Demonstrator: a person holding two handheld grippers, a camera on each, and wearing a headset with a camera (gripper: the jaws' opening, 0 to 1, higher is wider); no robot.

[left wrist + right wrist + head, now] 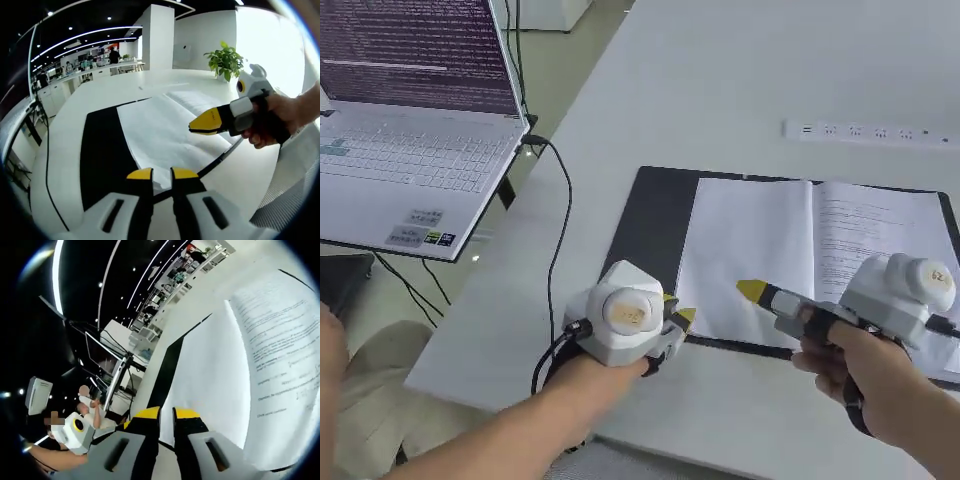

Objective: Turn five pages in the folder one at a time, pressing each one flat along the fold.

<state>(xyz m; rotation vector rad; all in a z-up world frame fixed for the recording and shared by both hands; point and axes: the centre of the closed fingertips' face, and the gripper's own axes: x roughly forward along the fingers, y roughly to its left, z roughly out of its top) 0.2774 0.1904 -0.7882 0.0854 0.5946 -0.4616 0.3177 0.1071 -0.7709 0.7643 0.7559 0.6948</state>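
Folder (655, 215) lies open on the white tabletop (720, 80), from the centre of the head view out toward 3 o'clock. Black inner cover shows along its 9 o'clock side. A blank white leaf (750, 240) lies on the left half and a printed page (880, 235) on the right. The fold (813, 250) runs between them, 12 to 6 o'clock.

Left gripper (678, 308) sits at the folder's near corner, about 7 o'clock of the blank leaf. Its jaws are drawn close together with nothing between them, tips just over the near edge in the left gripper view (162, 174).

Right gripper (752, 291) points toward 9 o'clock, low over the near part of the blank leaf. Its yellow tips are closed to one wedge and hold nothing. I cannot tell whether it touches the paper.

Progress, as judged:
- No page is lifted or mid-turn, and both visible leaves look flat.
- The blank leaf on the left suggests at least one page has gone over. The count out of five cannot be read.
- Neither gripper is at the fold, so no pressing is under way.
- Still to do: catch the printed page's free edge, carry it over and press along the fold, repeating for whatever turns remain.

Laptop (410, 120) sits at 10 o'clock and power strip (870, 131) at 1 o'clock, both well apart from the folder.
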